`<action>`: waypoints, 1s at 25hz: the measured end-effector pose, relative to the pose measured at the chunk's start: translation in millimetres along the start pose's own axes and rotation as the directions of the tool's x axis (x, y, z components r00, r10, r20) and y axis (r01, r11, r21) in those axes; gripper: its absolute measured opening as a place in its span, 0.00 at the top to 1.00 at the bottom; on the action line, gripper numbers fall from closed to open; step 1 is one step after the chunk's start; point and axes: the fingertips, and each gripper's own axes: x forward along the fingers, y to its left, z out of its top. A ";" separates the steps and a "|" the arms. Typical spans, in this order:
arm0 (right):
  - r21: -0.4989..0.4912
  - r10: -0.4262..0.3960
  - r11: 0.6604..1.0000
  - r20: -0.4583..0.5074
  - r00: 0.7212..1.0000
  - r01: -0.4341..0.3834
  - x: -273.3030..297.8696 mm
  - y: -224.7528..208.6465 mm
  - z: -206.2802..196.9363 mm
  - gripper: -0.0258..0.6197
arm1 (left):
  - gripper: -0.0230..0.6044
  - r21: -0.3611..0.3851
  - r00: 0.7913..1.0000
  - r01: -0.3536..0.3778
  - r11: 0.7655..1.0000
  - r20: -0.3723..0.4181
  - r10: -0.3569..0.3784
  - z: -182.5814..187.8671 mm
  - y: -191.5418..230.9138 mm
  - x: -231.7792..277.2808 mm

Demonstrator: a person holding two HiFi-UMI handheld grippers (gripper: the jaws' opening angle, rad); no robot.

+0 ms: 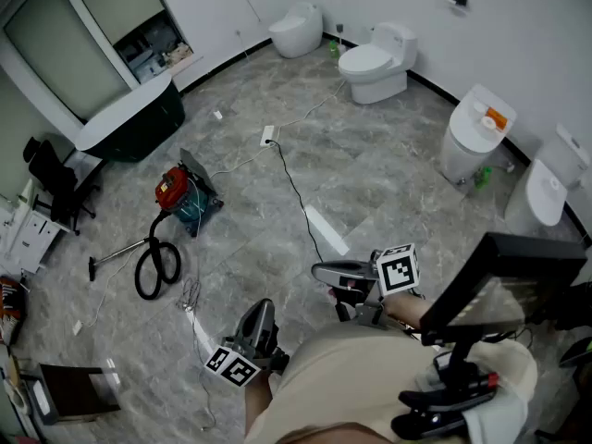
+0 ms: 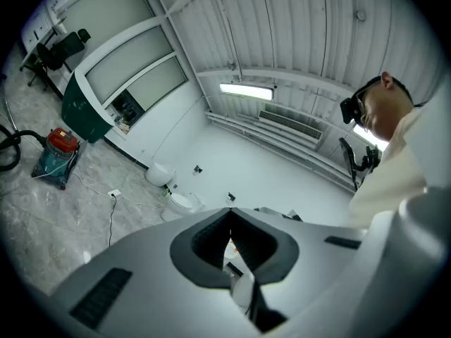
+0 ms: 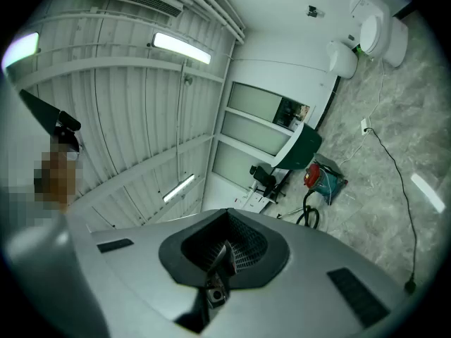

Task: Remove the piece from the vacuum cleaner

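Showroom floor, before the job begins: a person stands on the grey marble-patterned floor (image 1: 388, 169) with a two-jaw tool in each hand, well apart from the red vacuum cleaner (image 1: 176, 191) that is to be stripped of a piece. The left tool (image 1: 262, 307) is clenched on nothing, its jaws pressed together with only a sliver of daylight between them. The right tool (image 1: 320, 271) is likewise closed and empty. Both are held close to the body and tilted upward, so their own cameras take in mostly ceiling.

The vacuum cleaner sits on the floor near a dark-sided bathtub (image 1: 129, 118), its black hose (image 1: 155, 268) coiled in a loop beside it and a thin wand (image 1: 120, 255) lying out to the left. Nothing appears to have been detached; the approach looks to be the step in hand. The next move would call for walking over, lowering both tools, opening the jaws, and steadying the body with one while the other pulls the piece free. Which piece is meant cannot be told from here.

By count: one vacuum cleaner, one hose, one wand, two tools, four white toilets along the far walls, one bathtub, one power strip (image 1: 268, 135) with its cable trailing across the floor.
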 end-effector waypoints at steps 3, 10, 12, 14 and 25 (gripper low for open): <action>0.019 0.013 1.000 -0.011 1.000 -0.013 -21.1 -4.7 10.3 0.96 | 0.96 0.022 1.000 -0.008 1.000 0.013 0.008 -5.9 -11.9 23.0; 0.049 0.093 0.994 0.028 0.995 -0.094 -86.2 -17.9 70.0 0.96 | 0.96 0.117 0.997 -0.015 0.993 -0.075 0.024 -38.5 -40.0 116.8; 0.070 0.127 0.989 0.025 0.992 -0.129 -86.2 -22.3 79.9 0.96 | 0.96 0.137 0.995 -0.044 0.990 -0.088 0.056 -38.1 -38.6 127.3; 0.083 0.148 0.986 -0.003 0.989 -0.147 -77.8 -25.1 82.5 0.96 | 0.96 0.154 0.990 -0.083 0.985 -0.096 0.098 -34.8 -34.8 128.4; 0.055 0.225 0.974 -0.223 0.948 -0.218 -71.3 -39.1 88.3 0.96 | 0.96 0.246 0.948 -0.274 0.930 -0.090 0.304 -40.9 -28.5 151.1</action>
